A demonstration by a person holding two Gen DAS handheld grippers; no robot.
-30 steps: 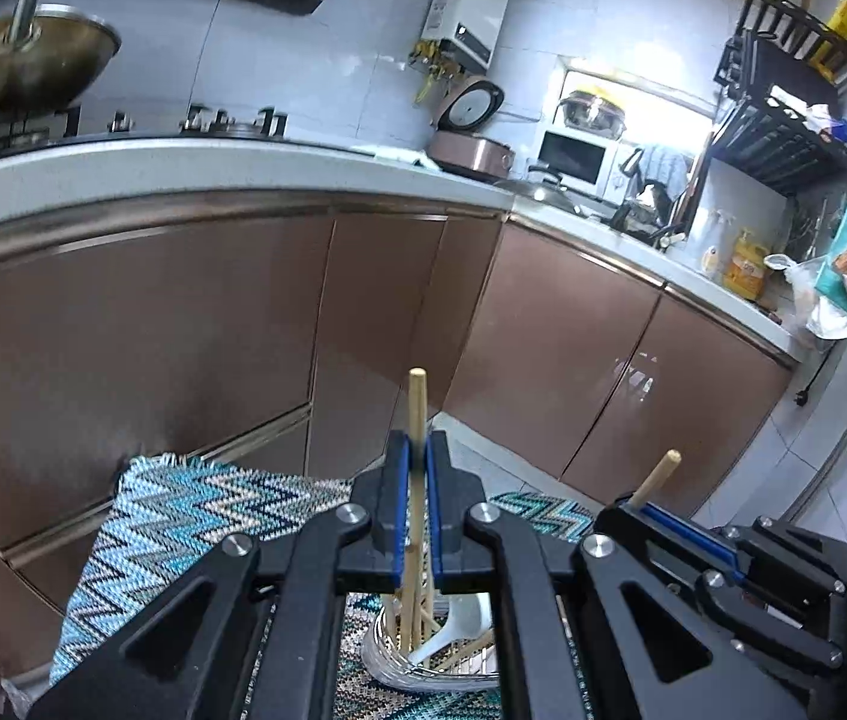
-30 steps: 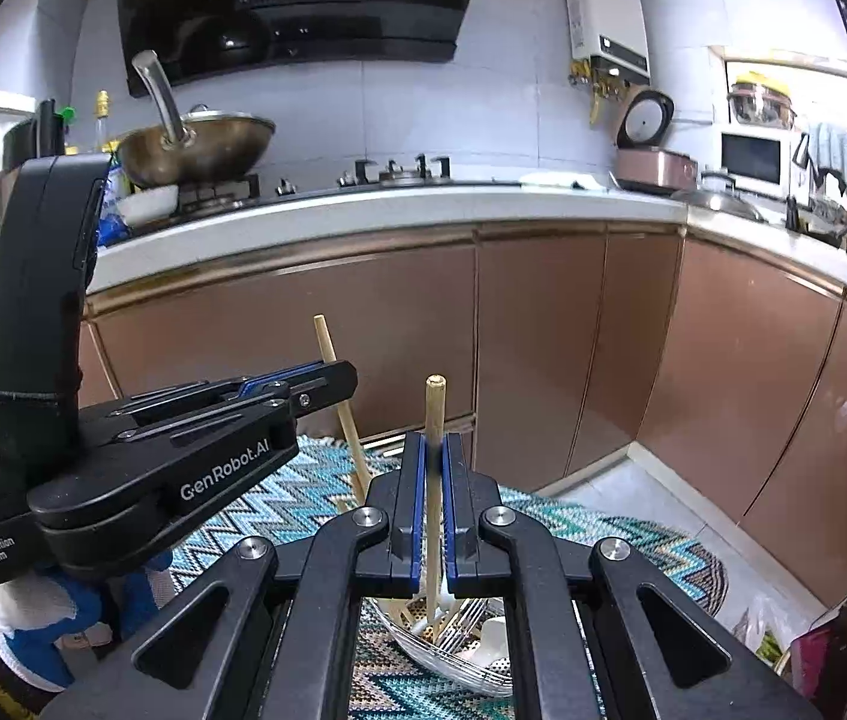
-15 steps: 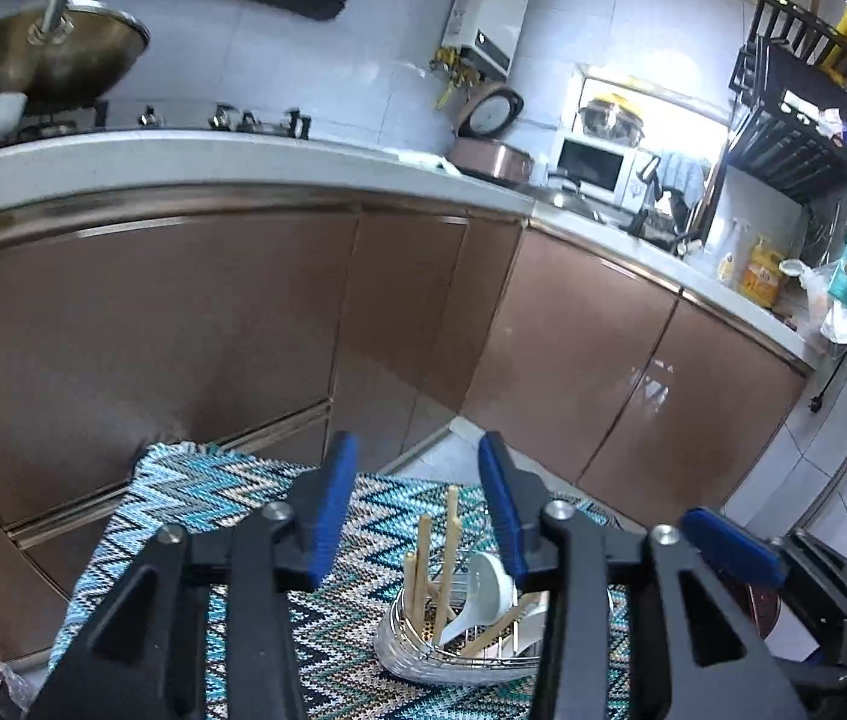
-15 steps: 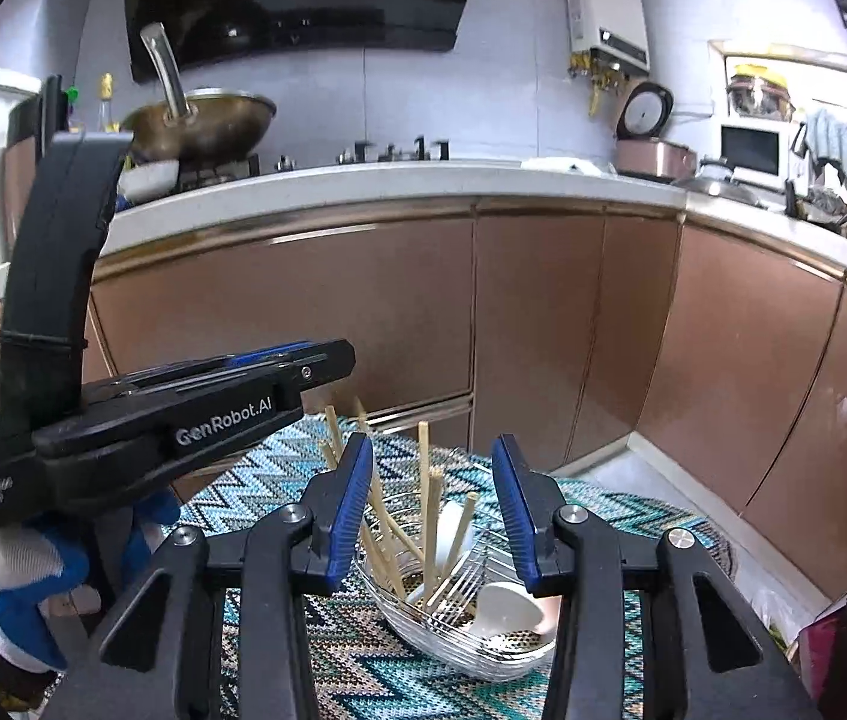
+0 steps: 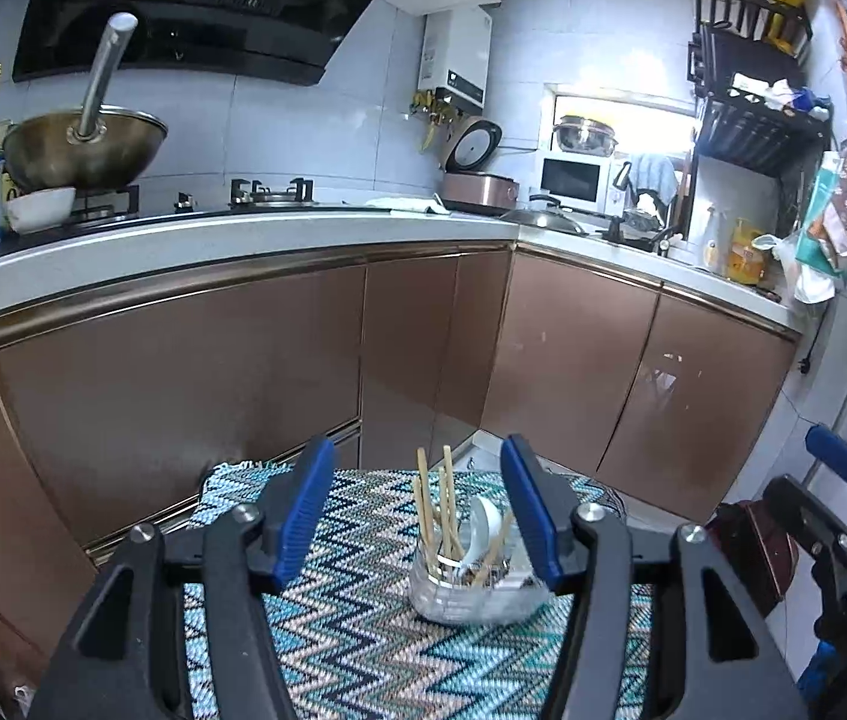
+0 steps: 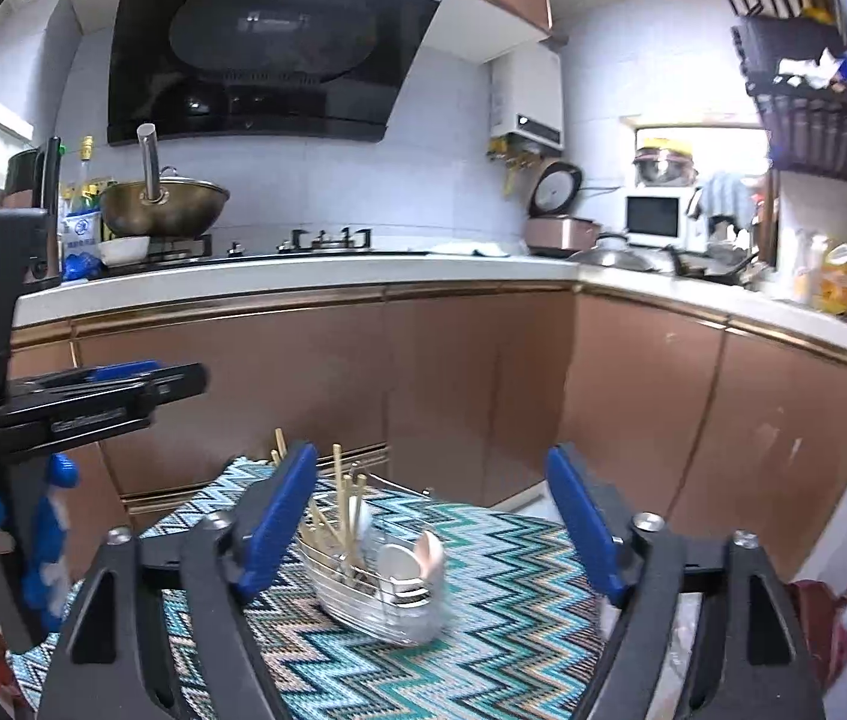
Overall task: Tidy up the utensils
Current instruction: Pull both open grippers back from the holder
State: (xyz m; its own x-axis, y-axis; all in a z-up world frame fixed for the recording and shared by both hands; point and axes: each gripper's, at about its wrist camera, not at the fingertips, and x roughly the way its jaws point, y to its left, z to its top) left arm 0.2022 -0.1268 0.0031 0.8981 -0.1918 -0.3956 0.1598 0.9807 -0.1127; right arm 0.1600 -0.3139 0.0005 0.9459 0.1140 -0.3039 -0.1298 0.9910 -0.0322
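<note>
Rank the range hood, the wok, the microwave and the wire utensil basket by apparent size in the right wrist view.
1. range hood
2. wire utensil basket: it sits close to the camera, so its rank is unsure
3. wok
4. microwave

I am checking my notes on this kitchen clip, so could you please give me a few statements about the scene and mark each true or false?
1. The chopsticks stand in the wire basket. True.
2. The left gripper is clamped on a chopstick. False: its jaws are opening and nothing is pressed between them.
3. The basket sits on a zigzag-patterned cloth. True.
4. The right gripper holds a white spoon. False: its jaws are opening and empty; the spoon lies in the basket.
5. A wok sits on the stove. True.
</note>
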